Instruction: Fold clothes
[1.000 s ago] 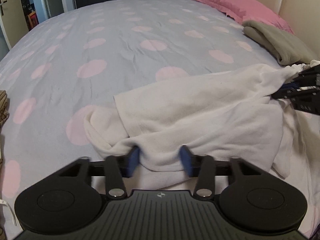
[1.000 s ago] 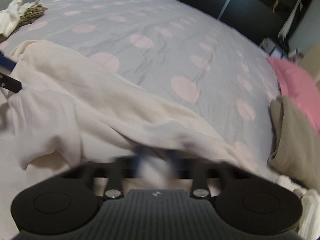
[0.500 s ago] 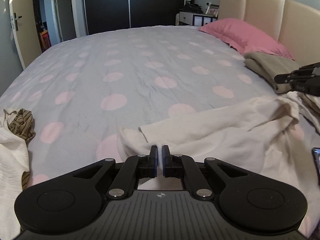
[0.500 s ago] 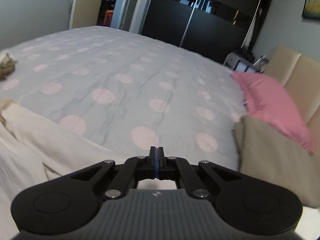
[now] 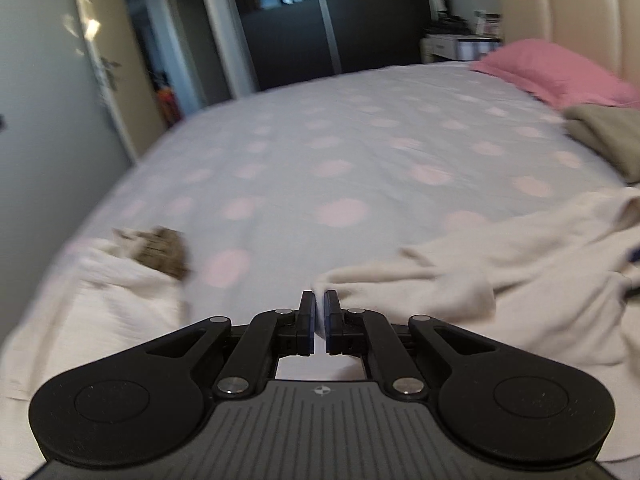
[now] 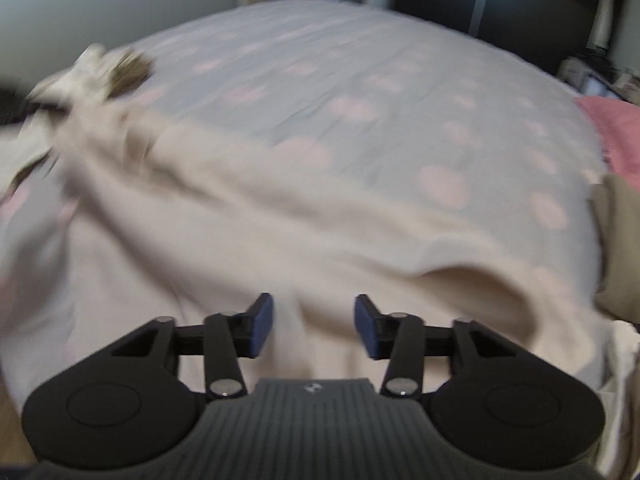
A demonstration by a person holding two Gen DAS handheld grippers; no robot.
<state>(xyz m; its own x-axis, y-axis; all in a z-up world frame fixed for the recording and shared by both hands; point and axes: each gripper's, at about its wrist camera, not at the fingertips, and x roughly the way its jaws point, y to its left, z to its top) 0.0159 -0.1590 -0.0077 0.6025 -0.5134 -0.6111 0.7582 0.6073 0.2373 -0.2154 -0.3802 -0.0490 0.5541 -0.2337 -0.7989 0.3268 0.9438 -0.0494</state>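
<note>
Between the left tongs (image 5: 319,307), a blurred cream garment (image 5: 500,272) edge.

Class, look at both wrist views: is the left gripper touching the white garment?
Touching. The left wrist view shows the left gripper with its jaws shut on a pinched edge of the white garment, the cloth running from between the pads.

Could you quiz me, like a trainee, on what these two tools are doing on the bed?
1. True or false: the left tool is pinching the cream garment.
2. Are the right tool's jaws (a) closing or (b) opening?
3. What colour is the pillow by the headboard?

Key: 1 true, its blue pads clamp a fold of cloth. 2 b, opening, pads clear of the cream cloth lying between them. 3 pink.
</note>
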